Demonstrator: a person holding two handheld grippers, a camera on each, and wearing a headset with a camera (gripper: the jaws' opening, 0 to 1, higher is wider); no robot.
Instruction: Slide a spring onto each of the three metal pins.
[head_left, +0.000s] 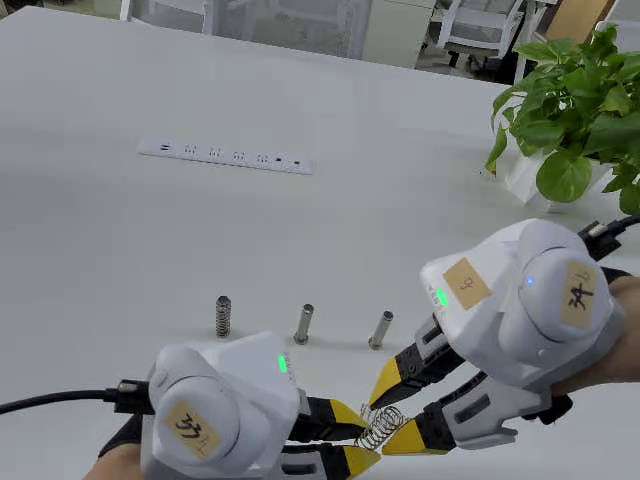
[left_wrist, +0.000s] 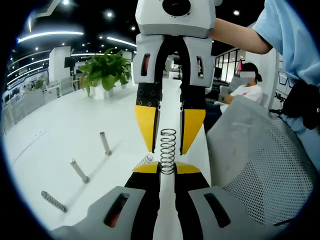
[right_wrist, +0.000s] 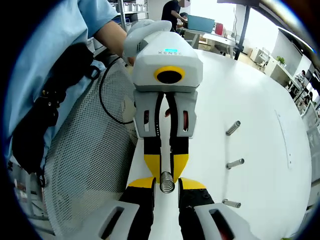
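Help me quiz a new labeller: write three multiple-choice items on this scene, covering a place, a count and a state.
1. In the head view, the spring-covered pin stands where in the row? A left end; B middle; C right end.
2. How many pins are bare? A none; B one; C two.
3. The left gripper is: A open; B shut on a loose spring; C shut on a pin.
Key: 1 A, its coils show at the left end. 2 C, the middle pin and right pin are smooth. 3 B, its jaws pinch the spring.
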